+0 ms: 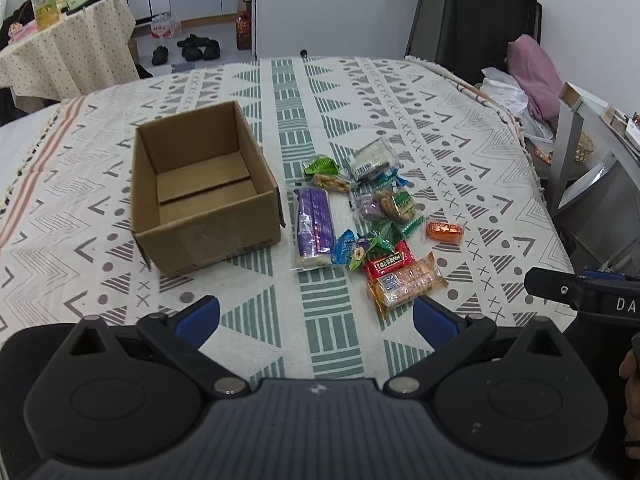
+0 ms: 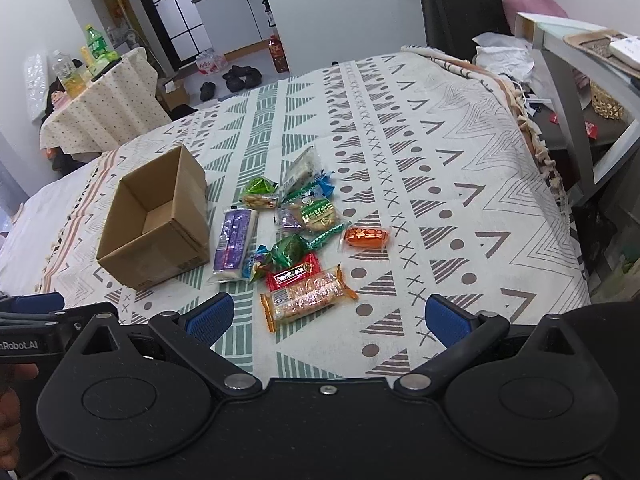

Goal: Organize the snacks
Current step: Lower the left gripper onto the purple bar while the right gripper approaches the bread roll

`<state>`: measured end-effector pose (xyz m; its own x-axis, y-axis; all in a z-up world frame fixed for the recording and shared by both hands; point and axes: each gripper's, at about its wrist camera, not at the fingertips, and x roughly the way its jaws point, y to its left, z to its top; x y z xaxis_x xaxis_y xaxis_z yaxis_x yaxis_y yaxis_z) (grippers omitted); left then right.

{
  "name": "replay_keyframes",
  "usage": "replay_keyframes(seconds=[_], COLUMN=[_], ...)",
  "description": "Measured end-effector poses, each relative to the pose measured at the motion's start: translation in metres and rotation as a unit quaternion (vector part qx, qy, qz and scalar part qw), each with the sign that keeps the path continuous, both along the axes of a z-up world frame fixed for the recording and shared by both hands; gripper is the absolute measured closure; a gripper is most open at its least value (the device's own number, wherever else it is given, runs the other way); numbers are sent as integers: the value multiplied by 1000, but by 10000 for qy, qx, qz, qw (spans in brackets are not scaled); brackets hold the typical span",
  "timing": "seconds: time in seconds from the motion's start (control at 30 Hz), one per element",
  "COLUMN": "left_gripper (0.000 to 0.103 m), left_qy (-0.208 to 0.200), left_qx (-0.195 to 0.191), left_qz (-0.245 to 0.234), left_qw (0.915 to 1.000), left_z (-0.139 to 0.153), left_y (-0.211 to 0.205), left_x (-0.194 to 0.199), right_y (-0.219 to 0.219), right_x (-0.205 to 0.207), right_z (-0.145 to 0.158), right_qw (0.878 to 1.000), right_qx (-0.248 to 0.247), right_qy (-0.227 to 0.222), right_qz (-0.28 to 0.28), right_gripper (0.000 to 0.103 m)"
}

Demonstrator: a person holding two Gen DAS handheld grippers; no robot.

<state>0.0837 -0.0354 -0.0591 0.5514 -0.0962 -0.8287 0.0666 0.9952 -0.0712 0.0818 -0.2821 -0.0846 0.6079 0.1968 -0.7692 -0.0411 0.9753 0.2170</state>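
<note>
Patterned cloth (image 1: 400, 92) covers the surface in front of you, printed with green and grey triangles. On it your empty cardboard box (image 1: 204, 188) stands open-topped, and the snacks (image 1: 372, 216) lie in a loose pile just to its right, none of them in the box. A long purple packet (image 1: 314, 226) lies nearest the box, just beside its right wall. A clear cracker pack (image 1: 406, 282) with orange ends sits closest to you, touching a red packet (image 1: 388, 262). A small orange packet (image 1: 445, 232) lies a little apart on the pile's right. Your left gripper (image 1: 316, 318) hangs above the cloth with its blue pads spread wide, holding nothing. Your right gripper (image 2: 326, 316) is likewise spread wide and empty, near the cracker pack.
</note>
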Motion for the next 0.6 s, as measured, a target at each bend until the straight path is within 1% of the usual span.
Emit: replay_keyframes(seconds=[0.37, 0.6], left_gripper=[2, 4], left_qy=[328, 425], left_qx=[-189, -251], left_qz=[19, 122], left_qw=[9993, 9987], left_z=[-31, -48], left_y=[-13, -17], left_x=[25, 39], right_y=[-8, -8], right_x=[21, 34], right_z=[-23, -38], right_qw=[9995, 9984], right_qx=[80, 232], right_qy=[265, 483], right_qz=[-124, -166], right_gripper=[0, 0])
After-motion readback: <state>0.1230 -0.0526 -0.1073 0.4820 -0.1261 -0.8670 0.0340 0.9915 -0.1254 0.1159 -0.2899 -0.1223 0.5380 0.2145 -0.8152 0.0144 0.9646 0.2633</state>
